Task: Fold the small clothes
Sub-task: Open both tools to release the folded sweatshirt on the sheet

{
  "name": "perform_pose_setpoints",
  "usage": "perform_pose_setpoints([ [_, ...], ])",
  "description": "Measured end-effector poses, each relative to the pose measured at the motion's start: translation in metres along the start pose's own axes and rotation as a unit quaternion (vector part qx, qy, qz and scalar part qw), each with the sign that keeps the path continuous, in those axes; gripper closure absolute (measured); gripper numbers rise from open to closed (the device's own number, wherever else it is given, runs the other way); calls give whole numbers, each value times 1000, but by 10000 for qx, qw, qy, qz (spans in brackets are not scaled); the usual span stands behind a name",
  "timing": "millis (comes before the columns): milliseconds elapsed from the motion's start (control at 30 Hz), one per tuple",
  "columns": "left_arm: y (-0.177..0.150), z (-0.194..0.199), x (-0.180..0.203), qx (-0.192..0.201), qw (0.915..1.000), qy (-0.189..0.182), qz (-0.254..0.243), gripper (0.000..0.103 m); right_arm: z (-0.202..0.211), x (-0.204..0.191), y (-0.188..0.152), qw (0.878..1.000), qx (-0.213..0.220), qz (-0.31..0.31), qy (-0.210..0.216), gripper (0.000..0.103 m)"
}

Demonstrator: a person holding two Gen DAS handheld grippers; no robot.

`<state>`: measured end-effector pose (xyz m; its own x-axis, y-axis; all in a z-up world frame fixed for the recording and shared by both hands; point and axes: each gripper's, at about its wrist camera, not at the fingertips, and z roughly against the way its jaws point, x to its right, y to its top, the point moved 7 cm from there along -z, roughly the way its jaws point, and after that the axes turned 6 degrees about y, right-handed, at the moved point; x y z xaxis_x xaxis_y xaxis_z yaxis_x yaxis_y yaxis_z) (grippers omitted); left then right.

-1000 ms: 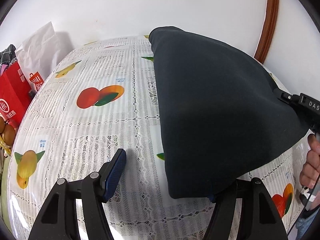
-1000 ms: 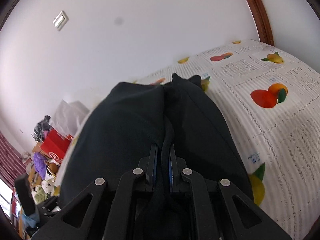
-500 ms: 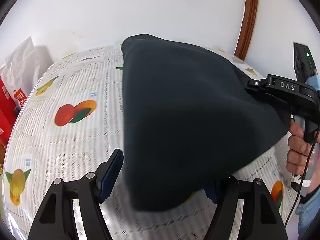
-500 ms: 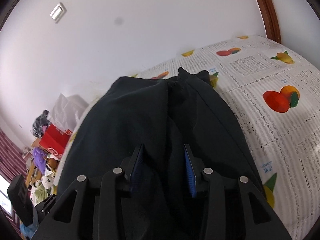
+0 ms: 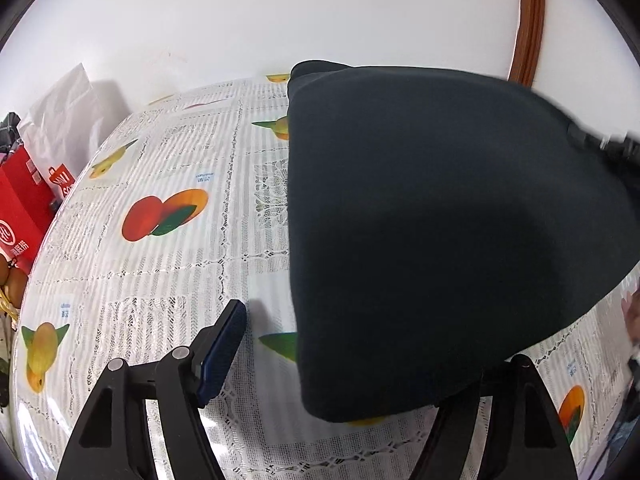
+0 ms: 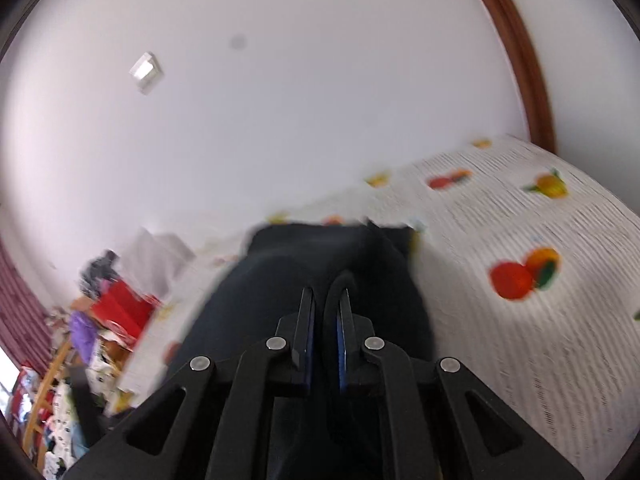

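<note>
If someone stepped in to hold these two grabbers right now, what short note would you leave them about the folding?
Right gripper: shut on a fold of the dark navy cloth garment, holding that side lifted off the table.
Left gripper: jaws wide apart and not gripping; one finger is hidden under the garment's near edge.
Garment: far end rests on the fruit-printed lace-pattern tablecloth; near and right parts hang in the air.
Done: one side is picked up.
Left: probably carry the lifted side across, lay it flat, then complete the fold. How many folds are already made cannot be told.
</note>
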<state>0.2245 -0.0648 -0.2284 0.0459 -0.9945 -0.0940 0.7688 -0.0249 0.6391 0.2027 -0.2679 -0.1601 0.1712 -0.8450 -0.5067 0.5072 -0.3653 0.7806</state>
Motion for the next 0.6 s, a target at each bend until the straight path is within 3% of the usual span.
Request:
perform_pose_setpoints([
  [100, 0, -1, -1, -4, 10000, -24, 0, 28, -11, 19, -11, 9992, -104, 37, -390, 96],
  [367, -2, 0, -2, 77, 9999, -45, -111, 29, -14, 22, -13, 9975, -359, 249, -555, 94],
  [533, -8, 10, -10, 103, 9996, -222, -163, 29, 18, 25, -18, 9910, -449, 603, -1105, 92],
  [600, -11, 15, -13, 90, 9992, -310, -228, 30, 34, 22, -16, 9934, -311, 465, -1003, 86],
])
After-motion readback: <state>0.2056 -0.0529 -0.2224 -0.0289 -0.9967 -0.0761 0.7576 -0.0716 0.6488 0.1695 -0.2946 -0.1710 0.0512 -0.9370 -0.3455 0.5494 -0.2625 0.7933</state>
